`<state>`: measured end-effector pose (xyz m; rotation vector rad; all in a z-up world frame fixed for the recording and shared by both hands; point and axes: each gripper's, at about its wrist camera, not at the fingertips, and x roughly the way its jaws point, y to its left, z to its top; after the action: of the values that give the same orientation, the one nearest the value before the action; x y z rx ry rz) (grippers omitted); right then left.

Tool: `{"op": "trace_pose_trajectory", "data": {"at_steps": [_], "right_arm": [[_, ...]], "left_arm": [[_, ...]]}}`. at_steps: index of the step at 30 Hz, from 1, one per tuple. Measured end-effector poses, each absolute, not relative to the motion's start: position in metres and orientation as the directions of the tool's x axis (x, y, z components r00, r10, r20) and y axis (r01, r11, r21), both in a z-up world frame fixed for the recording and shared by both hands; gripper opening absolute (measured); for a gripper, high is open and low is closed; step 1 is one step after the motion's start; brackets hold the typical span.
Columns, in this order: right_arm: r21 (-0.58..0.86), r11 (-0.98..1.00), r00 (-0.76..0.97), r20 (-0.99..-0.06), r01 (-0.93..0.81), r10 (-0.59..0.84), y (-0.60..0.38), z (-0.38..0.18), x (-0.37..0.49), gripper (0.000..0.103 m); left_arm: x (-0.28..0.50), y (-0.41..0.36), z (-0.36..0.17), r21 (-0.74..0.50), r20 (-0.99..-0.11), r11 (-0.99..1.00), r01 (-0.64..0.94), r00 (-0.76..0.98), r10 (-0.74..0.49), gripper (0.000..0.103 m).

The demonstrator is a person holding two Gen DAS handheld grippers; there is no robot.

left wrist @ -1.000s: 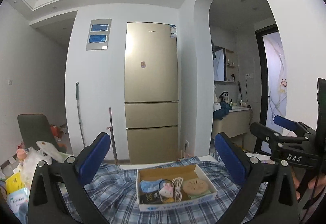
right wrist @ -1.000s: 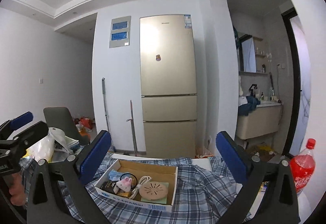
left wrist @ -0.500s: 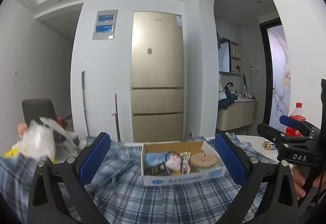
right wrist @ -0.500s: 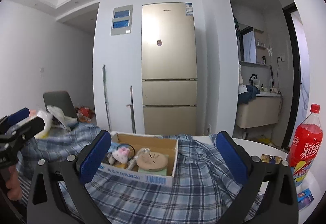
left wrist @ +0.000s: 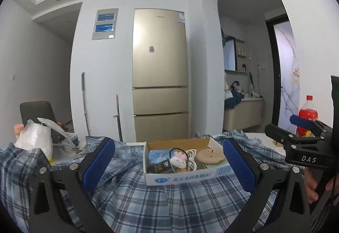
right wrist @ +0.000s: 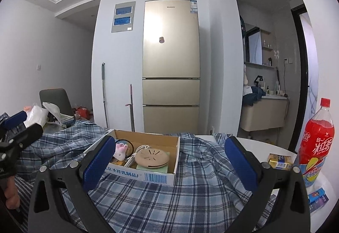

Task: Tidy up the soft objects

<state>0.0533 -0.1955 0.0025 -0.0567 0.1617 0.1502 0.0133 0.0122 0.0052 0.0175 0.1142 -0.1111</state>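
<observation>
Both grippers had dropped lower toward the table within a second, the left gripper and right gripper both wide and empty. The plaid shirt lay rumpled under the cardboard box, apparently awaiting handling.

You had both grippers held level and side by side, the left gripper and right gripper each with jaws spread wide and gripping nothing, your hand wrapped around the right one's handle.
</observation>
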Motion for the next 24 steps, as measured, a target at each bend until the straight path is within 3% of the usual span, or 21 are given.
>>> {"op": "trace_pose_trajectory", "data": {"at_steps": [24], "right_arm": [[-0.063, 0.986, 0.978, -0.150, -0.155, 0.145, -0.1932, 0.0040, 0.0499, 0.103]], "left_arm": [[0.0122, 0.0097, 0.0056, 0.018, -0.112, 0.994, 0.106, 0.988, -0.104, 0.103]]}}
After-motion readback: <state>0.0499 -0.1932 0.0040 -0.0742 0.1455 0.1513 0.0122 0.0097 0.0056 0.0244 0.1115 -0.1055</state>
